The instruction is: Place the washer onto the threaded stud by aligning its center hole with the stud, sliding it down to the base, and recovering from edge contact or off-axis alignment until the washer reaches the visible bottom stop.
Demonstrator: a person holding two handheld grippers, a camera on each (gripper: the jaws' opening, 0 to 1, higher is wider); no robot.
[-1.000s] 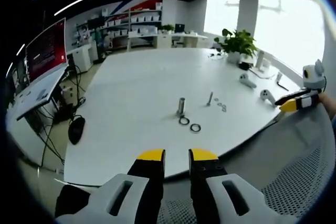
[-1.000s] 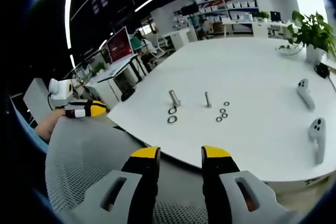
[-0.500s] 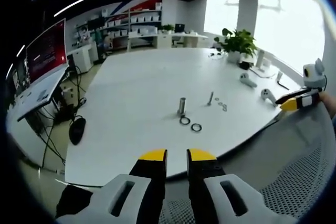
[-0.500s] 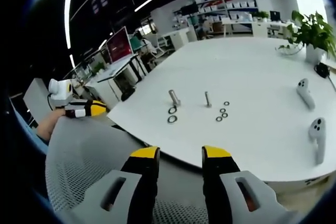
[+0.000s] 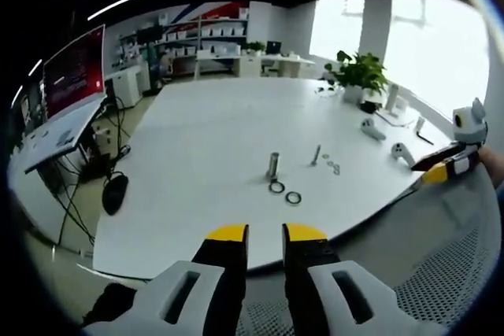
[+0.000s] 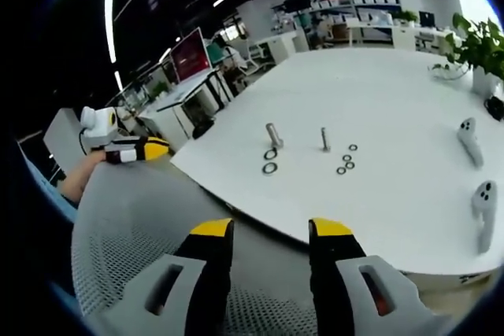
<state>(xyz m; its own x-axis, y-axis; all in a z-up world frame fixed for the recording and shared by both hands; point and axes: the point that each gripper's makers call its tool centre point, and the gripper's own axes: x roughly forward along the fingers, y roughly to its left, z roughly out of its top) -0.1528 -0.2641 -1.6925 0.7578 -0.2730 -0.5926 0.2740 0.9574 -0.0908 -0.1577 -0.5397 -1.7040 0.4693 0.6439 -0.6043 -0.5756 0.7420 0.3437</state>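
Large white tabletop [image 5: 197, 155], rounded edge toward the holder, carrying: one stout grey metal stud [image 5: 272, 165] standing upright; two larger dark metal ring washers [image 5: 284, 192] lying flat just in front of it, apart from its base; one thinner grey threaded stud [image 6: 324, 139] upright beside it; a scatter of small dark washers [image 6: 346, 162] near that thinner stud; two white handheld controllers [image 6: 476, 171] toward the far side (not part of the job). Left gripper [image 5: 265, 234], yellow-tipped black jaws, narrowly parted, holding nothing, held short of the tabletop edge over a grey mesh chair back [image 6: 134, 226]. Right gripper [image 6: 271, 230], same make, jaws parted wider, also empty, likewise well back from the parts. Progress, as judged: none showing; no washer sits on either stud, none is lifted. Remaining: reach in, pick a washer, centre its hole over a stud, slide it down to the base
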